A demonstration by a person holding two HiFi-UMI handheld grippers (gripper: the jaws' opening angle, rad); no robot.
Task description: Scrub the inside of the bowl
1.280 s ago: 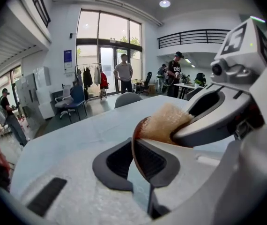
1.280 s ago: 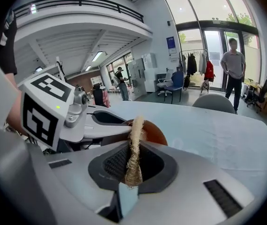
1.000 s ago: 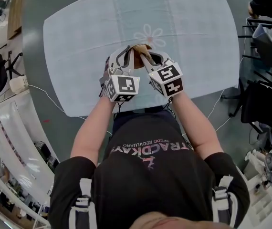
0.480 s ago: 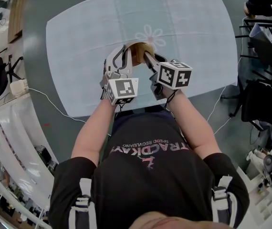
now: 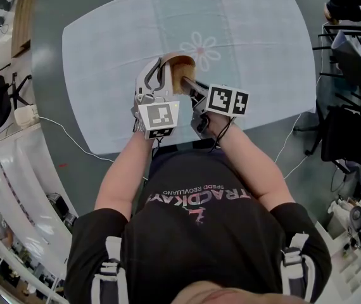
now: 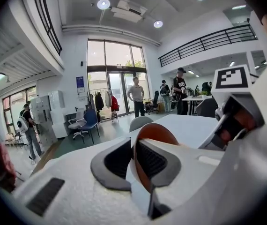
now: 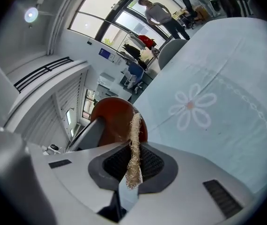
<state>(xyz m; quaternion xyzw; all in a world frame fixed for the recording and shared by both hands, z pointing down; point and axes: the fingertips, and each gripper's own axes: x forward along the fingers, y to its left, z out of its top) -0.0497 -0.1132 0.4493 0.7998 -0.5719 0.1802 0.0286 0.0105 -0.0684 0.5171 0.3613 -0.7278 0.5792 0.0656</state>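
Observation:
A brown wooden bowl is held tilted over the table near its front edge, its opening turned to the right. My left gripper is shut on the bowl's rim, which shows edge-on between the two dark pads. My right gripper reaches into the bowl from the right. It is shut on a flat, pale fibrous scrubber that sticks out toward the bowl's inner wall. Whether the scrubber touches the bowl I cannot tell.
The table carries a pale blue cloth with a white flower print. Black chairs and gear stand to the right, and a white cable and box lie on the floor at left. People stand far off across the hall.
The bowl has tipped further onto its side, showing more of its inside. My right gripper has swung round to the right and now points into it; the left has shifted slightly away.

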